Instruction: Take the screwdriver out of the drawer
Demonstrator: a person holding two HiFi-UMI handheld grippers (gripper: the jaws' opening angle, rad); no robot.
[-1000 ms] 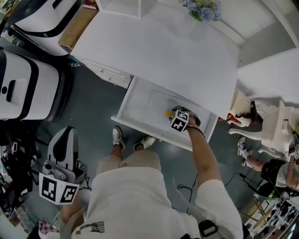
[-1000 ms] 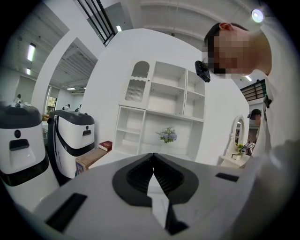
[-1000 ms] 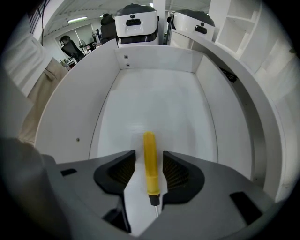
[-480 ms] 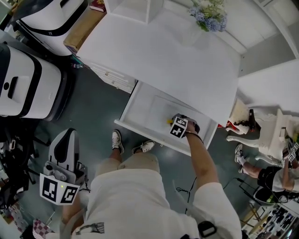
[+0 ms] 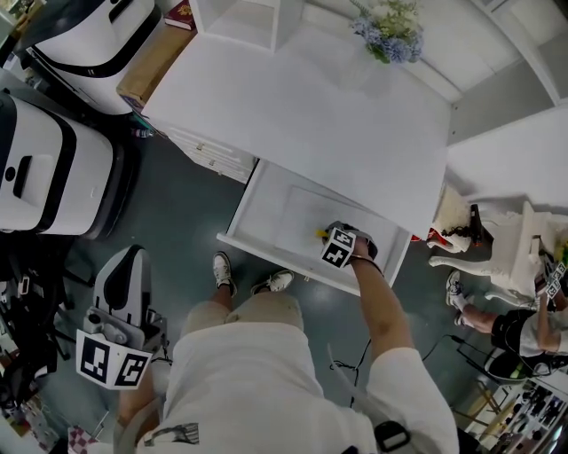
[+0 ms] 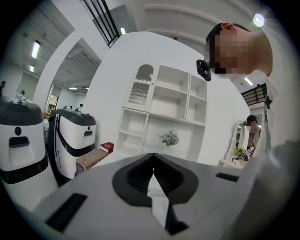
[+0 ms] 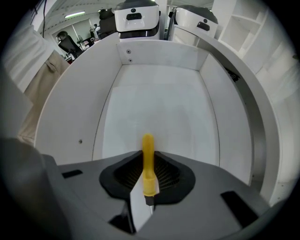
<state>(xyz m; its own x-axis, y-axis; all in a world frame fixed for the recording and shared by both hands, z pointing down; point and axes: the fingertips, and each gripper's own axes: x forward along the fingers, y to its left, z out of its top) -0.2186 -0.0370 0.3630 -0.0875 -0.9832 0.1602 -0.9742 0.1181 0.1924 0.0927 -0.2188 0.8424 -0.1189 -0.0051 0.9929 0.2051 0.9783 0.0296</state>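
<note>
The white drawer (image 5: 271, 213) stands pulled out from under the table top. A screwdriver with a yellow handle (image 5: 320, 234) lies inside it near the front right. My right gripper (image 5: 330, 236) points straight down into the drawer, and its jaws are closing on that handle. In the right gripper view the yellow handle (image 7: 148, 159) runs between the pads of the right gripper (image 7: 149, 186), above the bare drawer floor (image 7: 159, 93). My left gripper (image 5: 127, 259) hangs low at the left, away from the drawer. In its own view the left gripper (image 6: 153, 174) is shut with nothing in it.
A white table top (image 5: 311, 106) covers the drawer's back part, with flowers (image 5: 388, 22) at its far edge. Two large white machines (image 5: 44, 168) and a cardboard box (image 5: 149, 60) stand at the left. My shoes (image 5: 224, 269) are under the drawer front. Another person (image 5: 524, 330) sits at the right.
The right gripper stays down in the drawer over the yellow handle. The left gripper has not moved. Only the head view has shifted a little.
</note>
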